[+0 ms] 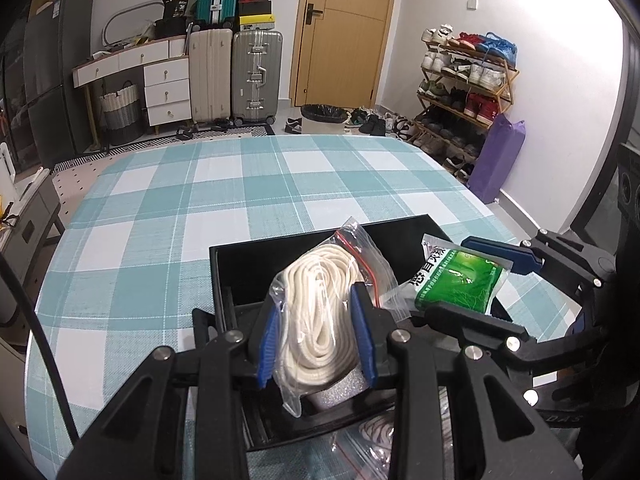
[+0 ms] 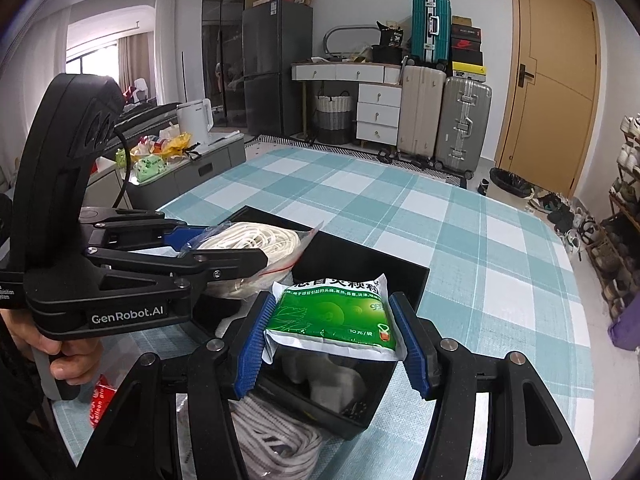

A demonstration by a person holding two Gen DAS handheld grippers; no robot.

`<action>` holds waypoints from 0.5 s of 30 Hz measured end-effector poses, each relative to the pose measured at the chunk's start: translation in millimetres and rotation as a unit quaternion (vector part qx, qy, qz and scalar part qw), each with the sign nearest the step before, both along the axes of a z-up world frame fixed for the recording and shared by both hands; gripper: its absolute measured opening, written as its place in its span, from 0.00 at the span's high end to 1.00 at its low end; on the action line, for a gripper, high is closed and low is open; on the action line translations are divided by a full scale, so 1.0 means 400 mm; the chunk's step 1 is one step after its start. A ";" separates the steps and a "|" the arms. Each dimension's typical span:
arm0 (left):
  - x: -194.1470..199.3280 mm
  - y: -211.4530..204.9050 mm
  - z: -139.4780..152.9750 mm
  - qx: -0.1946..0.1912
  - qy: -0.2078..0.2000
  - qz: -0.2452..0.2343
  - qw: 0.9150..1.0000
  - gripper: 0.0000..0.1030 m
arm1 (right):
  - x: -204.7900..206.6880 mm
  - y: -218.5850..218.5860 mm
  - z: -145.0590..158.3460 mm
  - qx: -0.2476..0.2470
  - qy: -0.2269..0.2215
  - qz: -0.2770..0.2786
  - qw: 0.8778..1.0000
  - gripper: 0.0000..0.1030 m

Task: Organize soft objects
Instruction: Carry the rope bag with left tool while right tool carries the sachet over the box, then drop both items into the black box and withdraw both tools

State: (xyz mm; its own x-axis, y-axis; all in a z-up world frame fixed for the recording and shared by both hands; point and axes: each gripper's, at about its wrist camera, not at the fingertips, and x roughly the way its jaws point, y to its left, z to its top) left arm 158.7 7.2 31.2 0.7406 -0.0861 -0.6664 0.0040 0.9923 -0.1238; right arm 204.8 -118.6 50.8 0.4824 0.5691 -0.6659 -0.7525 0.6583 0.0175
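My left gripper (image 1: pixel 318 328) is shut on a clear zip bag of white rope (image 1: pixel 320 300) and holds it over the black box (image 1: pixel 256 260). In the right wrist view the same bag (image 2: pixel 256 240) shows at left in that gripper. My right gripper (image 2: pixel 332 340) is shut on a green and white packet (image 2: pixel 332 316), held over the box's (image 2: pixel 404 276) near end; the packet also shows in the left wrist view (image 1: pixel 460 280). Grey soft items (image 2: pixel 336 380) lie inside the box. A second bag of white rope (image 2: pixel 276 440) lies on the table in front of the box.
The box stands on a table with a teal and white checked cloth (image 1: pixel 240 184). A red packet (image 2: pixel 100 404) lies at the table's near left. Suitcases (image 1: pixel 256 76), a white bin (image 1: pixel 322 118) and a shoe rack (image 1: pixel 464 84) stand beyond the table.
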 end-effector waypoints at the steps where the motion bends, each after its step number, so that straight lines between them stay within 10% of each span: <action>1: 0.002 -0.001 -0.001 0.002 0.001 -0.001 1.000 0.69 | 0.004 0.002 -0.003 -0.002 0.000 0.000 1.000 0.43; 15: 0.026 -0.009 -0.030 0.009 0.022 -0.010 1.000 0.68 | 0.031 0.013 -0.032 -0.019 0.000 0.007 1.000 0.43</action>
